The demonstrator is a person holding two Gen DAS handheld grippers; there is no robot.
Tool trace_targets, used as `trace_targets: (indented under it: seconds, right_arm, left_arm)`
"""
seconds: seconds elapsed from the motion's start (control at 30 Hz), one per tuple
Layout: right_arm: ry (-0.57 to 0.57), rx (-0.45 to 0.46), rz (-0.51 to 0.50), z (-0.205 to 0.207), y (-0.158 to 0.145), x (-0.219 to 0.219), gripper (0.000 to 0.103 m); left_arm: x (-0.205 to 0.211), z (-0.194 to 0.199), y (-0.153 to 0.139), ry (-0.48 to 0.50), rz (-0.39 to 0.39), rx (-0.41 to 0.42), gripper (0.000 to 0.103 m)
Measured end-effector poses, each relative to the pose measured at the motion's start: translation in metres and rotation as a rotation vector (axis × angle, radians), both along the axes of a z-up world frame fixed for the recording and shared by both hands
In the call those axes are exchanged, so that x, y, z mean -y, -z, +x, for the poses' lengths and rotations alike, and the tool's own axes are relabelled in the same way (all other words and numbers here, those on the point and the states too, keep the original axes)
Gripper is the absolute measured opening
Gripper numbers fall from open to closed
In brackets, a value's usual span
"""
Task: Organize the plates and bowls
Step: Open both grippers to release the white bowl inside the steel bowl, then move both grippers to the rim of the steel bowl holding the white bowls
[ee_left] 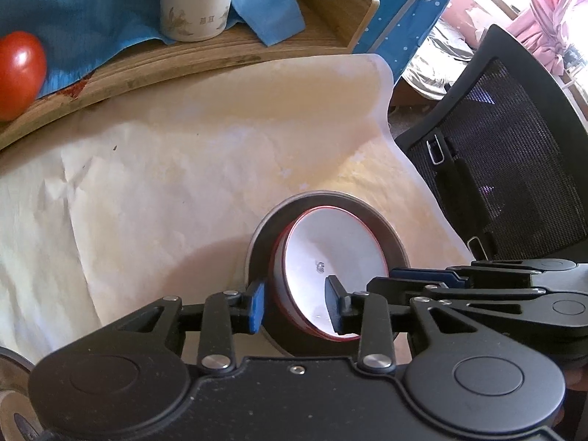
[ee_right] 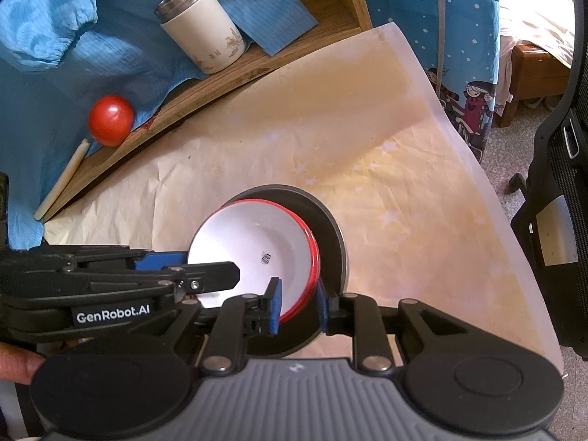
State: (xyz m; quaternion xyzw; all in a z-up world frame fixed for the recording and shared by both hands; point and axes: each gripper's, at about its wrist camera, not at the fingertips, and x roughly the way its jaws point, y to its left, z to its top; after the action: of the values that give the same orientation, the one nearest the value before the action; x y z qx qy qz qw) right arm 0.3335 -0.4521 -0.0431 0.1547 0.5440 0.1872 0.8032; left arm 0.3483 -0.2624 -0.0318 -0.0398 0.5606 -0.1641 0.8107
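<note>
Two claws meet over one white bowl (ee_right: 257,242) with a red rim, on a surface covered in cream paper (ee_right: 404,183) printed with faint stars.

At far left, a red tomato (ee_right: 111,120) rests on crumpled blue cloth (ee_right: 55,36), with a pale stick (ee_right: 62,180) lying just below it along a raised wooden ledge (ee_right: 228,73). Further right on that ledge stands a white flask (ee_right: 205,29) with a steel mouth, the cloth touching its sides.

In the middle, near the surface's front edge, the bowl sits inside a dark grey plate (ee_right: 330,235), pushed toward the plate's left side and slightly tilted. The left claw (ee_left: 297,305) comes in from the bowl's left and straddles its wall, one finger outside and one inside, but it is released: the pads stand clear of the wall. The right claw (ee_right: 297,308) is clenched on the bowl's near rim, one blue pad inside the bowl and the other outside, above the plate.

At far right, beyond the surface's edge, stands a black mesh chair (ee_left: 514,165).
</note>
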Motion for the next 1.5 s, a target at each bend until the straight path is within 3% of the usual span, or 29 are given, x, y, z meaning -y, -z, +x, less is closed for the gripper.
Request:
trace_targets:
  seconds: [0.2, 0.37, 0.43, 0.53, 0.77, 0.9, 1.1, 1.17, 1.5]
  right_arm:
    - [0.001, 0.001, -0.001, 0.000, 0.000, 0.001, 0.026]
    - [0.007, 0.023, -0.011, -0.001, -0.005, 0.004, 0.030]
    - [0.012, 0.034, -0.004, -0.001, -0.008, 0.007, 0.035]
    - [0.020, 0.048, -0.009, -0.002, -0.013, 0.011, 0.054]
    - [0.042, 0.065, -0.021, -0.001, -0.019, 0.018, 0.065]
    - [0.049, 0.075, -0.019, -0.002, -0.022, 0.020, 0.075]
    - [0.068, 0.095, -0.035, -0.003, -0.026, 0.024, 0.099]
    - [0.078, 0.101, -0.044, -0.003, -0.026, 0.028, 0.102]
    - [0.080, 0.072, -0.103, -0.003, -0.019, 0.033, 0.103]
  left_arm:
    - [-0.001, 0.000, -0.001, -0.004, -0.014, 0.003, 0.042]
    - [-0.005, -0.003, -0.007, 0.007, -0.051, 0.028, 0.059]
    - [-0.008, -0.005, -0.011, -0.003, -0.048, 0.042, 0.073]
    - [-0.013, -0.006, -0.015, -0.018, -0.045, 0.057, 0.076]
    - [-0.026, -0.008, -0.021, -0.059, -0.049, 0.068, 0.087]
    - [-0.033, -0.006, -0.020, -0.098, -0.038, 0.074, 0.102]
    - [-0.046, -0.002, -0.019, -0.144, 0.008, 0.062, 0.102]
    - [-0.051, -0.002, -0.016, -0.157, 0.034, 0.056, 0.102]
    - [-0.063, -0.008, -0.002, -0.147, 0.110, 0.005, 0.102]
